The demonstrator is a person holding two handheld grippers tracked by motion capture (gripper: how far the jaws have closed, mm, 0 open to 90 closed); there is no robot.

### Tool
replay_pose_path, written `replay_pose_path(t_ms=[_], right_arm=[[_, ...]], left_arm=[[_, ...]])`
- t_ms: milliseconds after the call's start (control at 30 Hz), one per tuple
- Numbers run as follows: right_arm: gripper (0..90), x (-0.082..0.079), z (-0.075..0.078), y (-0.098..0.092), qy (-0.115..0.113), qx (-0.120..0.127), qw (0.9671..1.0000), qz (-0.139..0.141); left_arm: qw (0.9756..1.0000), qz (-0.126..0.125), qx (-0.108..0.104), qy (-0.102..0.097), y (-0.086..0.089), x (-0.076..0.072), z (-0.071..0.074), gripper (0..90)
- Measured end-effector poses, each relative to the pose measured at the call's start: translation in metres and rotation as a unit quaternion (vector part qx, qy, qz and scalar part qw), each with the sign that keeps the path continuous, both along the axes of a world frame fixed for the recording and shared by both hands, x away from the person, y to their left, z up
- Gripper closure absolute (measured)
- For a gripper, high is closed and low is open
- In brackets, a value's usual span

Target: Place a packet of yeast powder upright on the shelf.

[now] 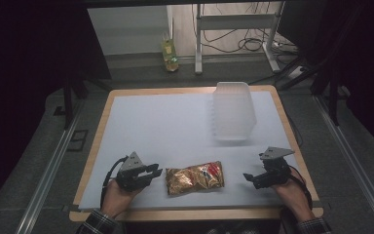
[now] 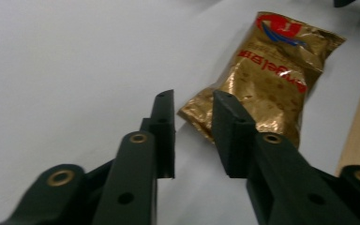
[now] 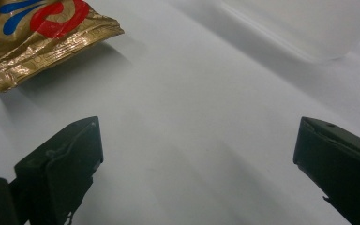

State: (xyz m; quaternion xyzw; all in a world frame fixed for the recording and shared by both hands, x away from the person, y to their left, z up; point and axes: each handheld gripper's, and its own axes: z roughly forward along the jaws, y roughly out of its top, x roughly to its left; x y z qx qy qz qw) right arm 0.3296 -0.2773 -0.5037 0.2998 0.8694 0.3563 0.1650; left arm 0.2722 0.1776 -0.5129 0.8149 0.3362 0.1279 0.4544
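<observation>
A gold snack bag (image 1: 195, 177) with red and blue print lies flat on the white sheet near the table's front edge. My left gripper (image 1: 157, 171) is just left of the bag and points at its near end. In the left gripper view the bag (image 2: 269, 75) lies just past the jaws of my left gripper (image 2: 192, 101), which stand a narrow gap apart with nothing between them. To the bag's right my right gripper (image 1: 251, 178) rests low over the sheet. Its jaws are wide open (image 3: 197, 140) and empty, with the bag's end (image 3: 37, 33) off to the upper left.
A clear plastic container (image 1: 232, 111) stands at the back right of the table and shows in the right gripper view (image 3: 300, 23). The white sheet (image 1: 165, 126) covers a wooden tabletop. A bottle (image 1: 169, 54) stands on the floor beyond.
</observation>
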Motion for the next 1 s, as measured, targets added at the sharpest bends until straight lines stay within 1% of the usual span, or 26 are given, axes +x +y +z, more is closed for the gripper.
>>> replay_pose_path(t_ms=[33,67,100,133,200,300,367,400,533,567,633,667,733,833,900,1000], right_arm=[[2.0,0.000,0.000,0.001,0.000,0.001,1.0000,0.000],[2.0,-0.001,0.000,0.001,0.000,0.001,1.0000,0.000],[2.0,-0.001,0.000,0.001,0.000,0.001,1.0000,0.000],[2.0,-0.001,0.000,0.001,-0.001,0.000,1.0000,0.001],[2.0,-0.001,0.000,0.002,0.001,-0.001,1.0000,0.001],[2.0,-0.001,0.001,0.004,-0.002,-0.002,1.0000,0.005],[2.0,-0.002,0.001,0.005,-0.003,-0.001,1.0000,0.005],[2.0,-0.002,0.002,0.006,-0.005,-0.001,0.9999,0.009],[2.0,-0.002,0.002,0.009,-0.006,-0.005,0.9999,0.012],[2.0,-0.002,0.002,0.010,-0.007,-0.006,0.9999,0.013],[2.0,-0.002,0.002,0.011,-0.007,-0.008,0.9998,0.015],[2.0,-0.002,0.002,0.012,-0.008,-0.009,0.9998,0.016],[2.0,-0.003,0.002,0.014,-0.009,-0.010,0.9997,0.018],[2.0,-0.004,0.004,0.017,-0.008,-0.013,0.9995,0.026],[2.0,-0.006,0.006,0.019,-0.008,-0.014,0.9994,0.029],[1.9,-0.008,0.008,0.021,-0.002,-0.014,0.9992,0.036]], left_arm=[[1.0000,-0.006,-0.001,0.000,-0.002,0.000,0.000,79.3],[0.9999,-0.015,-0.002,0.001,-0.006,0.001,-0.001,81.9],[0.9999,-0.015,-0.002,0.001,-0.006,0.001,-0.001,84.6],[0.9998,-0.019,-0.002,0.004,-0.009,0.002,-0.001,84.6],[0.9995,-0.032,0.001,0.007,-0.015,0.003,-0.002,89.1],[0.9989,-0.045,0.005,0.012,-0.024,0.004,-0.004,89.4],[0.9985,-0.052,0.016,0.012,-0.030,0.005,-0.007,89.5],[0.9980,-0.059,0.019,0.014,-0.036,0.006,-0.010,89.5],[0.9972,-0.069,0.021,0.019,-0.041,0.007,-0.014,89.5],[0.9971,-0.070,0.022,0.022,-0.043,0.007,-0.015,89.5],[0.9968,-0.070,0.032,0.022,-0.044,0.008,-0.020,89.5],[0.9967,-0.072,0.030,0.023,-0.044,0.009,-0.021,89.6],[0.9966,-0.072,0.024,0.034,-0.042,0.010,-0.022,89.7],[0.9964,-0.071,0.041,0.023,-0.043,0.006,-0.022,89.9],[0.9968,-0.067,0.039,0.020,-0.041,0.003,-0.024,90.0],[0.9969,-0.064,0.040,0.024,-0.037,-0.001,-0.025,90.0]])
